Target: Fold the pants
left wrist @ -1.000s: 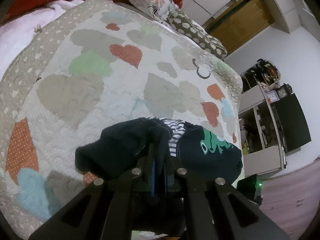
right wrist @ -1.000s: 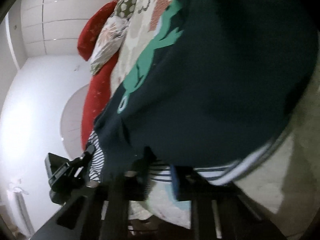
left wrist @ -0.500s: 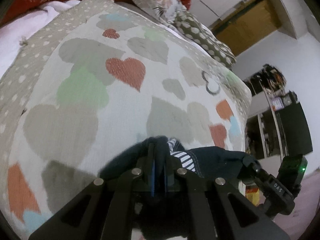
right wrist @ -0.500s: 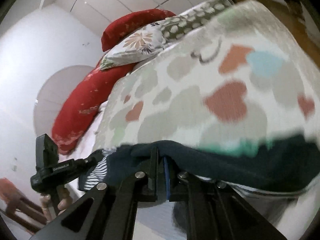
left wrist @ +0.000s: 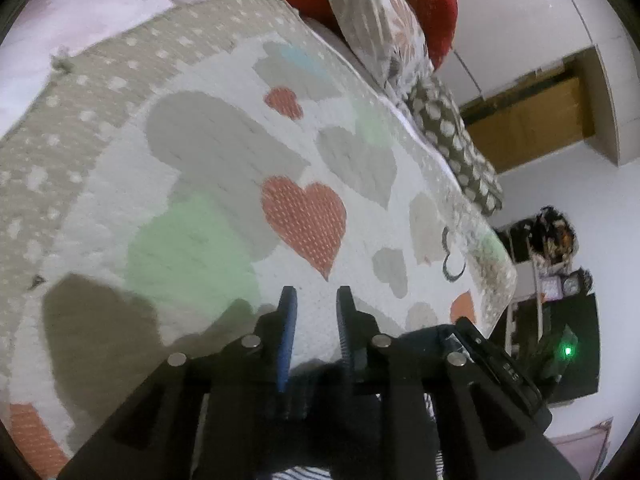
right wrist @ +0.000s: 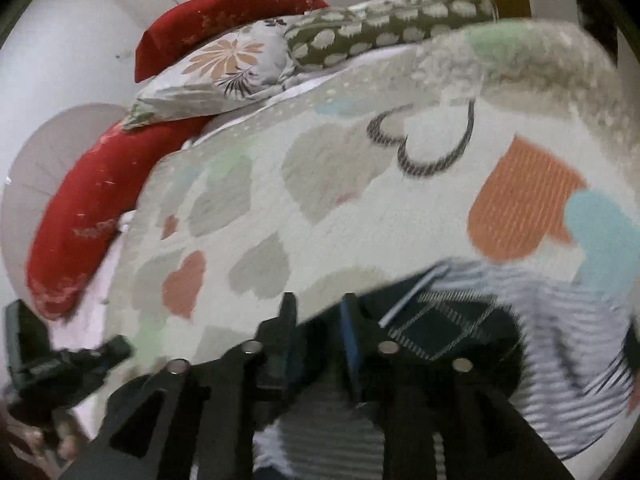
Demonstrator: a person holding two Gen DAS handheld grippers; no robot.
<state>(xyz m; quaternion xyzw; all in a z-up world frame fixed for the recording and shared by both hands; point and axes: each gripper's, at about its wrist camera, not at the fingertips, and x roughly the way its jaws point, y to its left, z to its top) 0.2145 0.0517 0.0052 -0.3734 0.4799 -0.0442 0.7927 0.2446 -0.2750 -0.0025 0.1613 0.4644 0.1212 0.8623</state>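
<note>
The dark navy pants [right wrist: 452,320] with a striped lining lie on the heart-patterned quilt [right wrist: 340,216] under and to the right of my right gripper [right wrist: 316,304], whose jaws stand open and empty over the cloth's edge. My left gripper [left wrist: 314,296] is open and empty above the quilt [left wrist: 224,184]; only a dark strip of the pants [left wrist: 424,336] shows behind its right finger. The other gripper [left wrist: 492,360] shows at lower right in the left wrist view, and the left one [right wrist: 60,364] at lower left in the right wrist view.
Red bolsters [right wrist: 92,208], a floral pillow [right wrist: 224,68] and a spotted pillow [right wrist: 384,28] lie along the head of the bed. A shelf with clutter [left wrist: 552,256] and a dark cabinet [left wrist: 576,344] stand past the bed's right edge.
Both grippers have opened and let go of the pants. The pants have dropped onto the quilt, and both grippers now sit above their near edge.
</note>
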